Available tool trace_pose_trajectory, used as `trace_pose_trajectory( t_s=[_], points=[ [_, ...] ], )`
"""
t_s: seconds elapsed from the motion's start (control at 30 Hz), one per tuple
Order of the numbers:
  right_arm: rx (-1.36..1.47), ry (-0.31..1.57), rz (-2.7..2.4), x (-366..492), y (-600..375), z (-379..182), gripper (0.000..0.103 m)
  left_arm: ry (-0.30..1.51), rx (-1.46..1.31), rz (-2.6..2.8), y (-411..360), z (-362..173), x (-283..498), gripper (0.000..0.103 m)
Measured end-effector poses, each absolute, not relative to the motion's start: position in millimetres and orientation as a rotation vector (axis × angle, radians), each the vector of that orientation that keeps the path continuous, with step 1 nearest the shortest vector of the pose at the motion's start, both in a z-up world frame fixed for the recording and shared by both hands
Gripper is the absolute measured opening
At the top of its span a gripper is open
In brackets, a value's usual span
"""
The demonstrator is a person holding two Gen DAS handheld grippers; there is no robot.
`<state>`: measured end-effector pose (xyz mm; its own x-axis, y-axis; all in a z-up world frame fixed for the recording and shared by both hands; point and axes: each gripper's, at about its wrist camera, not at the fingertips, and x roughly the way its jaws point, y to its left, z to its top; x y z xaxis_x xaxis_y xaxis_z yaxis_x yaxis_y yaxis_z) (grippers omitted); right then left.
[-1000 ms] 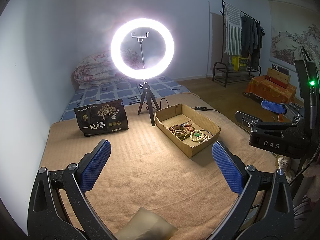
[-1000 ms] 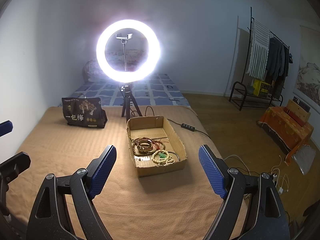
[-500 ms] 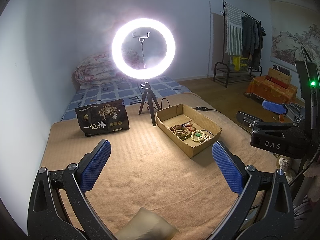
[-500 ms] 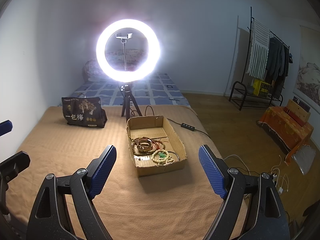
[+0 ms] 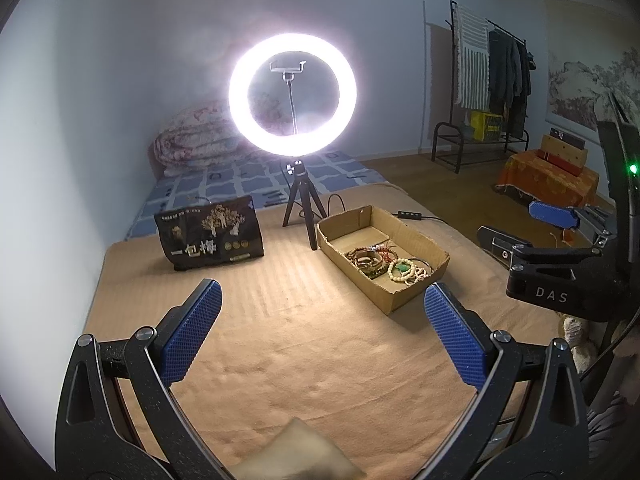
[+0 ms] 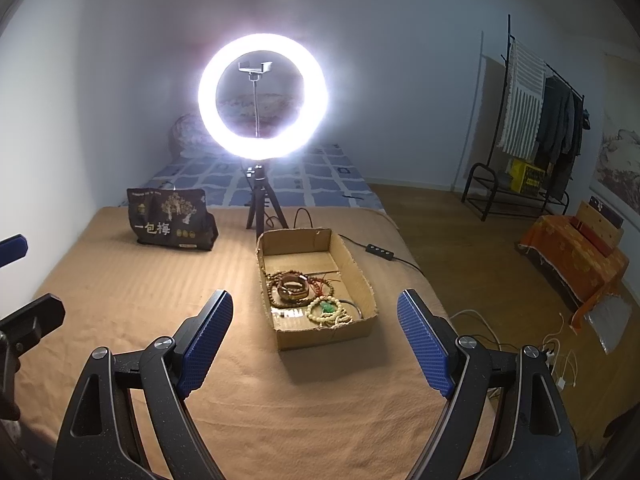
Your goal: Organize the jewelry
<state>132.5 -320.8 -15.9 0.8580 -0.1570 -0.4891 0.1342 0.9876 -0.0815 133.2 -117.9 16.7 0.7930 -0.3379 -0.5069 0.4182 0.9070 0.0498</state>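
While both grippers hang over the tan blanket, the views read as follows.

Left wrist view
- Left gripper (image 5: 322, 334): jaws spread wide, nothing between the blue pads; tilted down toward the blanket (image 5: 280, 352) and hanging above it, touching nothing.
- Box (image 5: 416, 294): shallow open cardboard tray on the blanket, ahead and to the right of the left gripper, well apart from it.
- Jewelry (image 5: 390, 262): heap of bead bracelets, brown, cream and green, lying in the near half of the box; the far half is bare cardboard.
- Right gripper (image 5: 524, 228): seen from the side at the right edge, one blue pad and one black finger apart, nothing between them.
- Ring light (image 5: 292, 94): lit, on a small tripod just behind the box.
- Bag (image 5: 210, 236): black printed pouch standing on the blanket, left of the tripod.
- Cushion (image 5: 292, 456): pale corner at the bottom edge, below the left gripper.

Right wrist view
- Right gripper (image 6: 314, 342): jaws wide apart and empty, tilted down, aimed at the box (image 6: 326, 334), which lies just beyond the fingertips and untouched.
- Jewelry (image 6: 310, 298): bracelets piled in the near half of the box, cream beads and a green piece nearest the gripper.
- Left gripper (image 6: 18, 280): only its finger ends show at the left edge, spread apart.
- Ring light (image 6: 262, 96): lit, behind the box.
- Bag (image 6: 170, 222): upright, left of the tripod.
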Motion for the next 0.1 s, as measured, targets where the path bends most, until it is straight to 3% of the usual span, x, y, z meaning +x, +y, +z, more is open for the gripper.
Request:
trace_pose_trajectory(
  t_s=[0.1],
  points=[
    [-0.043, 0.517, -0.155, 133.9, -320.2, -15.3, 0.084, 0.493, 0.170, -0.396, -120.1, 16.7, 130.3, 0.103]
  ],
)
